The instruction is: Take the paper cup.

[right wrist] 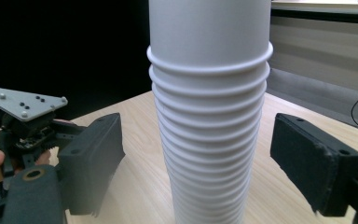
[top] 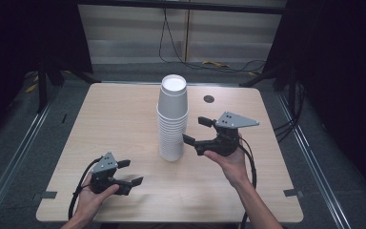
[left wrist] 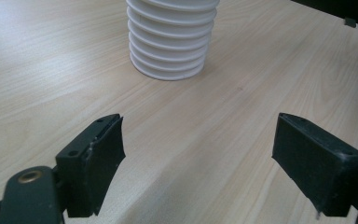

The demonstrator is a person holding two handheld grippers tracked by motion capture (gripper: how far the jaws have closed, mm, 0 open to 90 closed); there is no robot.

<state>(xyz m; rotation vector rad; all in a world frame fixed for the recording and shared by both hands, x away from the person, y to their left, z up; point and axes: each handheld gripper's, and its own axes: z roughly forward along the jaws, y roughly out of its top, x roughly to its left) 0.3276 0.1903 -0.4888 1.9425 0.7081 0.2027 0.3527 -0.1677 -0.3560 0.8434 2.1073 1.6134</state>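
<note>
A tall stack of white paper cups [top: 173, 119] stands upright at the middle of the light wooden table [top: 119, 109]. My right gripper [top: 196, 130] hovers just right of the stack, about halfway up it, jaws open and pointing at it. In the right gripper view the stack [right wrist: 209, 130] rises between the two spread jaws of that gripper [right wrist: 198, 158], with nothing touching it. My left gripper [top: 132, 172] rests low near the front left, open and empty. The left gripper view has the stack's base [left wrist: 170, 37] well beyond its own jaws [left wrist: 198, 154].
A small dark round spot [top: 208, 98] marks the table behind the stack. Tape tabs sit at the table's front corners [top: 47, 194]. Cables lie on the floor beyond the far edge [top: 214, 64]. The left gripper [right wrist: 23, 126] and its hand appear at left in the right gripper view.
</note>
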